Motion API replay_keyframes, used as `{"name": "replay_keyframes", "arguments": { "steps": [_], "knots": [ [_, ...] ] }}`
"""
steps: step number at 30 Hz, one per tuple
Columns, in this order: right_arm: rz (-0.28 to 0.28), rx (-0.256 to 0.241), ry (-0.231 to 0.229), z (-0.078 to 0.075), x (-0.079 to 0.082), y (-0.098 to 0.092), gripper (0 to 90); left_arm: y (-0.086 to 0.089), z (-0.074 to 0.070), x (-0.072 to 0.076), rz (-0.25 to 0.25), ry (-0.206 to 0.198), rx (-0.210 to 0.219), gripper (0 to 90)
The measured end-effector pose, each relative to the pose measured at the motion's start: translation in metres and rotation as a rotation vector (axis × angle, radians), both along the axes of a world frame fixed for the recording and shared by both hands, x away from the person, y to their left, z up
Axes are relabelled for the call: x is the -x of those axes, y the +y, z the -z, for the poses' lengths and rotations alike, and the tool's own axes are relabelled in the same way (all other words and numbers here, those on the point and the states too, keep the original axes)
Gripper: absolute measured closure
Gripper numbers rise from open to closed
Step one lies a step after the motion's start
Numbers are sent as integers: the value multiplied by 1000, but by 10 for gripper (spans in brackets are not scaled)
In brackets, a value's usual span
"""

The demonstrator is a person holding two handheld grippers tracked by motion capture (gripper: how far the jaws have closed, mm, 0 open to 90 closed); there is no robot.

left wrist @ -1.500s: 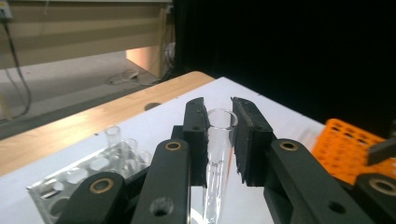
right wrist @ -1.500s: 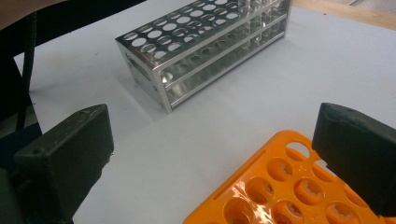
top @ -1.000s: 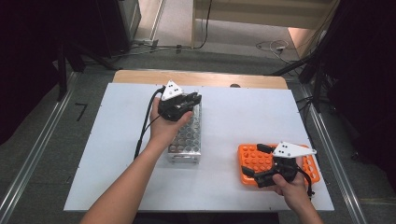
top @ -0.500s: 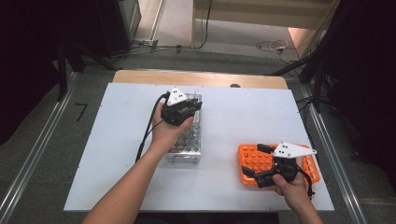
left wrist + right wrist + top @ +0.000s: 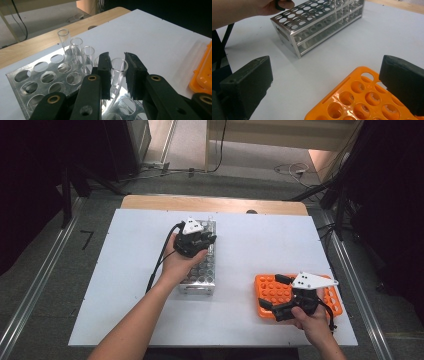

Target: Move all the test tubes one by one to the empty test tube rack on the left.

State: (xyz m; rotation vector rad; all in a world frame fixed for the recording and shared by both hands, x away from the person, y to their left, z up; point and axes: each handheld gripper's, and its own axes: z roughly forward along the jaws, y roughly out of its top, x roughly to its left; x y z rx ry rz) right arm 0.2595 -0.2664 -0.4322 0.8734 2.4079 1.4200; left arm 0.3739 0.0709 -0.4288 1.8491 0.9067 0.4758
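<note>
My left gripper (image 5: 117,72) sits over the far end of the silver metal test-tube rack (image 5: 205,275), jaws narrowed around one clear glass tube (image 5: 117,75); I cannot tell whether the pads touch it. Three more clear tubes (image 5: 76,51) stand in a row beyond it. My right gripper (image 5: 324,82) hangs wide open over the orange plastic rack with round holes (image 5: 272,292) on the white table (image 5: 125,270). No legible writing or labels on anything
</note>
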Motion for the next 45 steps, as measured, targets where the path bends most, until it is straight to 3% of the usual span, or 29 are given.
{"name": "replay_keyframes", "arguments": {
  "steps": [5,10,16,22,32,45],
  "knots": [
    [-2,5,2,1,0,0,0,0,1,0,19,15,3,726],
    [-2,6,3,1,0,0,0,2,-1,2,42,33,39,660],
    [-3,1,5,1,-1,0,0,6,-4,8,55,24,70,581],
    [-2,3,1,1,-1,-1,0,13,-10,21,46,-1,106,388],
    [7,3,-1,0,-2,-2,0,28,-15,47,15,-22,108,183],
    [17,5,1,1,-4,-5,0,50,-16,84,19,-39,125,32]
  ]
}}
